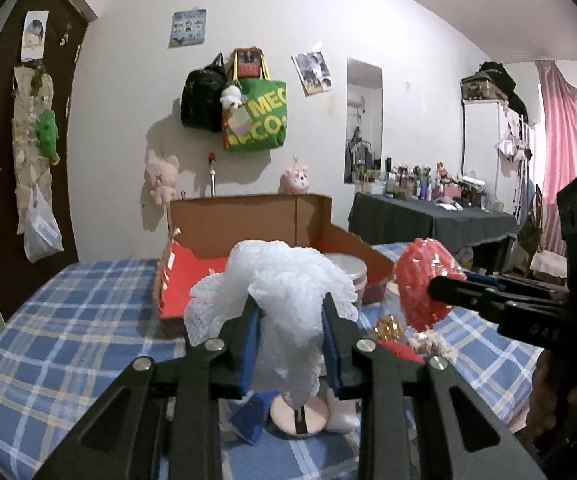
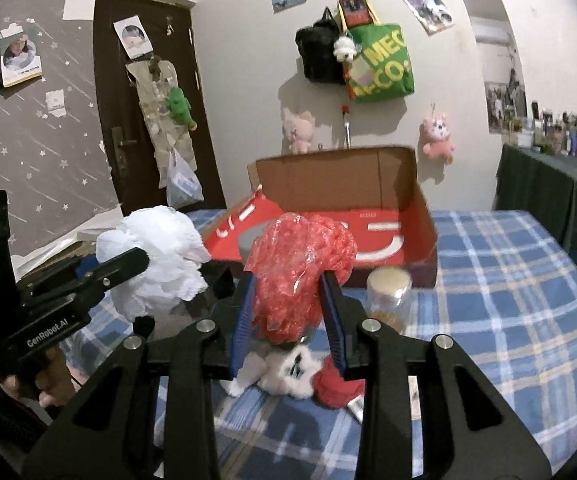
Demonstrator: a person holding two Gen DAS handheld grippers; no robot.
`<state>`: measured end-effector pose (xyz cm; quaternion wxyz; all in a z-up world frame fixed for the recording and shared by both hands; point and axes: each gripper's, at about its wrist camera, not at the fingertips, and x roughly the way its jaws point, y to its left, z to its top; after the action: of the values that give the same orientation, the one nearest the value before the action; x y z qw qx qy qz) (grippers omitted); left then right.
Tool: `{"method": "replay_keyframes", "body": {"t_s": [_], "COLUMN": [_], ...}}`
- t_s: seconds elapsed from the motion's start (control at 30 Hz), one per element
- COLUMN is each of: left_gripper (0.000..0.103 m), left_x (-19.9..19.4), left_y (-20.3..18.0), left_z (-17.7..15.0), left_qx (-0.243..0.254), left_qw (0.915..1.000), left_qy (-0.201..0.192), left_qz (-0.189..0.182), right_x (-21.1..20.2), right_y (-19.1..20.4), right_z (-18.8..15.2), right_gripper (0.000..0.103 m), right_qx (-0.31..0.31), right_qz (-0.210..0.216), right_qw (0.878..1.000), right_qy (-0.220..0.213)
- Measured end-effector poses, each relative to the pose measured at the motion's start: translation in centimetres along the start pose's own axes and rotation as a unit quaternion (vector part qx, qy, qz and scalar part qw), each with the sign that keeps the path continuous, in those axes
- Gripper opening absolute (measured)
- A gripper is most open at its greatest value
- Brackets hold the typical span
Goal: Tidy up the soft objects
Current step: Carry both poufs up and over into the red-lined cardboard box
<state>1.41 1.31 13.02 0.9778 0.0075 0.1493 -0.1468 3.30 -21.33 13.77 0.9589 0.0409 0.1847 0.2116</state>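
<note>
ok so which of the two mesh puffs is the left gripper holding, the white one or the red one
The white mesh puff: it is pinched between the left gripper pads. The red mesh puff is clamped in the right gripper instead.

Your left black tongs with blue pads [image 1: 290, 326] are clamped on a white mesh puff [image 1: 284, 280]; your right black tongs [image 2: 288, 300], alongside, pinch a red mesh puff [image 2: 300, 264]. Both tilt slightly downward.

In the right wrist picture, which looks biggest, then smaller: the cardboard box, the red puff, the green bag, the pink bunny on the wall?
1. Cardboard box
2. Red puff, though it sits nearest the camera
3. Green bag
4. Pink bunny
</note>
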Motion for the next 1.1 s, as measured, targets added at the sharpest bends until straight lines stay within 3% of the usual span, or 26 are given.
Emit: {"method": "replay_keyframes", "body": {"t_s": [0.27, 0.47, 0.9, 1.1], "left_gripper": [0.029, 0.029, 0.029, 0.030], "left_x": [-0.1, 1.6, 7.3, 10.6], "left_y": [1.4, 2.5, 3.8, 5.2], "left_z": [3.0, 4.9, 7.6, 9.2], "left_qx": [0.002, 0.009, 0.061, 0.061], "left_qw": [0.9995, 0.9997, 0.9954, 0.9912], "left_qy": [-0.032, -0.012, 0.062, 0.101], "left_qz": [0.000, -0.020, -0.042, -0.061], "right_x": [-0.6, 0.7, 7.0, 11.1], "right_y": [-0.6, -1.9, -4.8, -6.1], "right_z": [3.4, 5.7, 9.8, 11.3], "right_gripper": [0.031, 0.031, 0.031, 0.031], "right_qx": [-0.018, -0.024, -0.065, -0.081], "right_qz": [-0.002, 0.004, 0.017, 0.028], "right_qw": [0.999, 0.999, 0.997, 0.991], "right_qy": [-0.036, -0.034, 0.049, 0.101]}}
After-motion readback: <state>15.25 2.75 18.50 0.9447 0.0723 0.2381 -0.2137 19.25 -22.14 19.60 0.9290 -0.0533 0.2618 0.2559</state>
